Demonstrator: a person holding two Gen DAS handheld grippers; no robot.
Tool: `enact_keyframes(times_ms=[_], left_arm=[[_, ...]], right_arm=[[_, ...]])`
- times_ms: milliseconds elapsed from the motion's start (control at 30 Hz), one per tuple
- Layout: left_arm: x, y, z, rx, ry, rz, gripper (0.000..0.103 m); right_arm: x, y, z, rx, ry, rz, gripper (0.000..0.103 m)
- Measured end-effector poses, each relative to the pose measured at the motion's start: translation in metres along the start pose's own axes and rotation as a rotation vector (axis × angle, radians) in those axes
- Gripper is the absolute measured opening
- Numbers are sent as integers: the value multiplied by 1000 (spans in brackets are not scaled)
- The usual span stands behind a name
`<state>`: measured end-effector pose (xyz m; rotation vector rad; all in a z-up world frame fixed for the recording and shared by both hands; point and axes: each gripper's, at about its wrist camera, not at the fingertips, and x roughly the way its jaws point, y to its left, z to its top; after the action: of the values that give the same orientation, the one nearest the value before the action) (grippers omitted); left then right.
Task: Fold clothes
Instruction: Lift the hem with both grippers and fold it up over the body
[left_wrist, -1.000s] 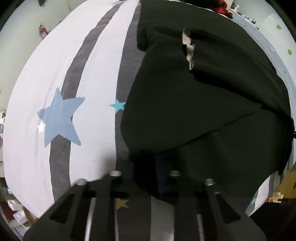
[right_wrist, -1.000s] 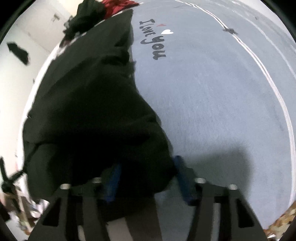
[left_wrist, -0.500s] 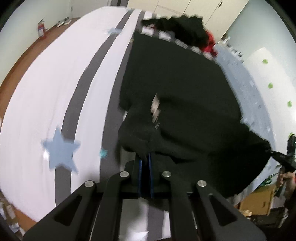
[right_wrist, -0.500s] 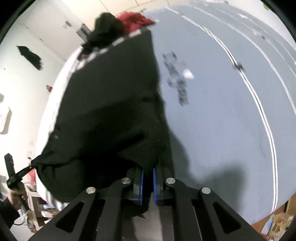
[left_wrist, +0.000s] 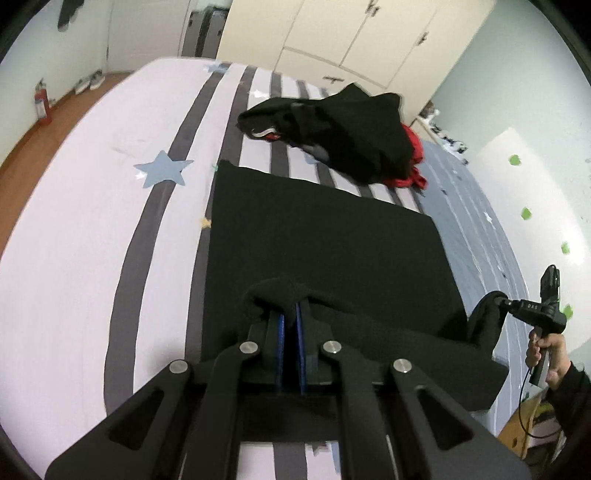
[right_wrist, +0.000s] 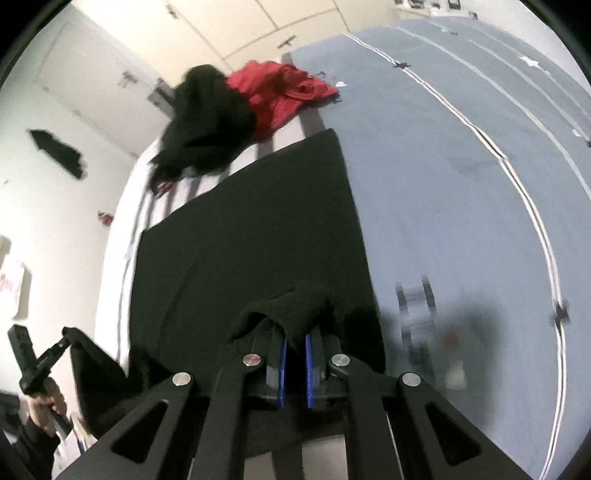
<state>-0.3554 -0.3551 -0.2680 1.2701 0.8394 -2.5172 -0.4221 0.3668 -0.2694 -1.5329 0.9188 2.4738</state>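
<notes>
A black garment (left_wrist: 317, 236) (right_wrist: 251, 229) lies stretched flat along the bed, its near edge lifted off the bedding. My left gripper (left_wrist: 290, 314) is shut on one near corner, the cloth bunched over its blue pads. At the other near corner my right gripper (right_wrist: 295, 336) is shut on the cloth in the same way. Each wrist view shows the other gripper (left_wrist: 506, 304) (right_wrist: 68, 338) at the side, with a hand (left_wrist: 546, 350) on its handle.
A heap of black clothes (left_wrist: 332, 122) (right_wrist: 207, 122) and a red garment (right_wrist: 284, 92) (left_wrist: 415, 162) lies at the far end of the bed. The bedding is white with grey stripes and stars (left_wrist: 110, 229) on one side, plain blue-grey (right_wrist: 443, 177) on the other. Wardrobe doors (left_wrist: 351, 37) stand behind.
Both grippers closed on the garment's near corners, then rose and pulled back toward the near end. The crumpled cloth is now drawn out flat, and the far end of the bed has come into view.
</notes>
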Motion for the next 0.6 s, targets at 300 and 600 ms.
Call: enact_keyframes(times_ms=[300, 600], left_arm=[[96, 59, 24, -114, 147, 168, 5], [52, 64, 3, -184, 0, 177, 71]], right_arm=[[110, -37, 73, 120, 132, -15, 8], [86, -29, 61, 1, 118, -35, 52]])
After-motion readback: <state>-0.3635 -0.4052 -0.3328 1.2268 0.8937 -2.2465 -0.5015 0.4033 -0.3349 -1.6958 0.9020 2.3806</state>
